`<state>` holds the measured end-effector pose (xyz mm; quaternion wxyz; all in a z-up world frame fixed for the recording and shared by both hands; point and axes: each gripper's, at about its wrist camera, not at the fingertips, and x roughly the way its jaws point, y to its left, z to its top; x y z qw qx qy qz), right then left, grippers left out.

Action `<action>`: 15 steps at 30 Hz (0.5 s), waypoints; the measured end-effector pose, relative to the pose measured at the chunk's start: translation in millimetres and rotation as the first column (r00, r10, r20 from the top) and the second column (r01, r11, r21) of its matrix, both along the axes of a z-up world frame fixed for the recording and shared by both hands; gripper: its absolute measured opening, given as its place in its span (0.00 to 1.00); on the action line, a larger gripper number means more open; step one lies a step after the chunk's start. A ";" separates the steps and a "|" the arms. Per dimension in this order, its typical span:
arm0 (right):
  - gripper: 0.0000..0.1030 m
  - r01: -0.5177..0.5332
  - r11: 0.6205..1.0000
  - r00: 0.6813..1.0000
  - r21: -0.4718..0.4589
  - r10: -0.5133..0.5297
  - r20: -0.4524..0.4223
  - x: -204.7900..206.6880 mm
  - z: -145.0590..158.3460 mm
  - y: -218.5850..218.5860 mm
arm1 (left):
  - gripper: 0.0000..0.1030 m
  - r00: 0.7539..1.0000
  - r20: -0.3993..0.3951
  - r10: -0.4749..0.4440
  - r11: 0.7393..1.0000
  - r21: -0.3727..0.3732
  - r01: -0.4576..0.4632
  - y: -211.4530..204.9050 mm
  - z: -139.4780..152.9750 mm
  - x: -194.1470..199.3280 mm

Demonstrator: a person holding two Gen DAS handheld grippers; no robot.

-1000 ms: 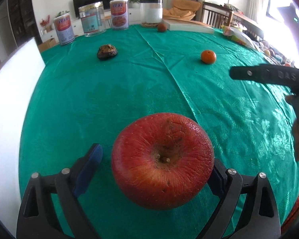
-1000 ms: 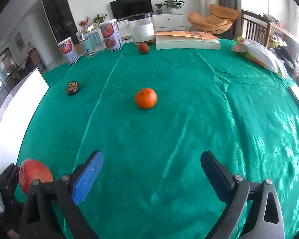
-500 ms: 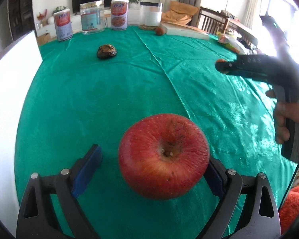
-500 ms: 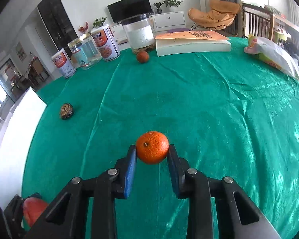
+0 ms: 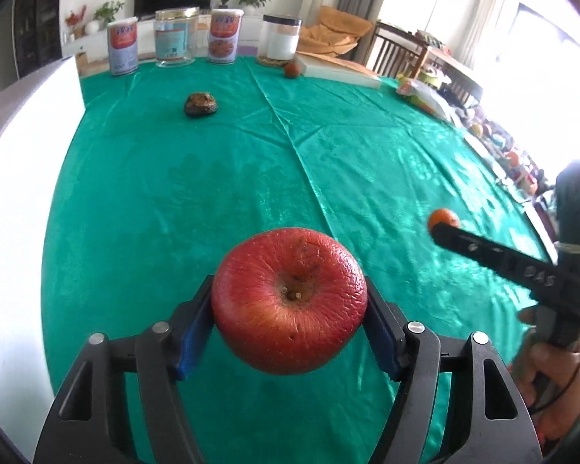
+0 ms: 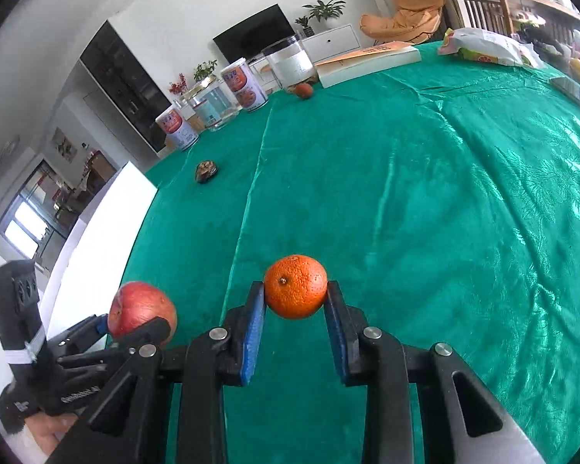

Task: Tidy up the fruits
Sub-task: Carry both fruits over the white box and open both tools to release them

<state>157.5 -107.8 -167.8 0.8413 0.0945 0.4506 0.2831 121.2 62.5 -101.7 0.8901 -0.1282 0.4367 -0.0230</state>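
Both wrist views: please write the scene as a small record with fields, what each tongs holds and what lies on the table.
surface: table with green cloth
left tongs: jaws have just been closing, now shut on the red apple
right tongs: shut on the orange
on cloth, far side: dark fruit, small brown fruit
back edge: tins and jars, book
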 end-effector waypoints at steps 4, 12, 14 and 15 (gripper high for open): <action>0.30 -0.213 0.977 0.977 0.020 0.213 -0.021 -26.7 26.9 56.8 | 0.69 0.999 0.040 -0.015 0.989 -0.149 0.021 29.0 60.8 -59.6; 0.30 -0.657 0.752 0.754 0.043 0.656 0.036 -124.0 90.8 232.6 | 0.70 0.936 0.087 0.342 0.939 0.003 -0.343 174.3 116.5 -139.8; 0.30 -0.722 0.692 0.692 0.014 0.721 0.030 -145.6 92.2 268.0 | 0.70 0.886 0.037 0.462 0.885 0.049 -0.463 217.0 98.2 -146.1; 0.30 -0.743 0.669 0.668 -0.017 0.744 0.023 -154.6 89.3 284.1 | 0.70 0.859 0.002 0.512 0.857 0.074 -0.511 236.8 85.9 -148.3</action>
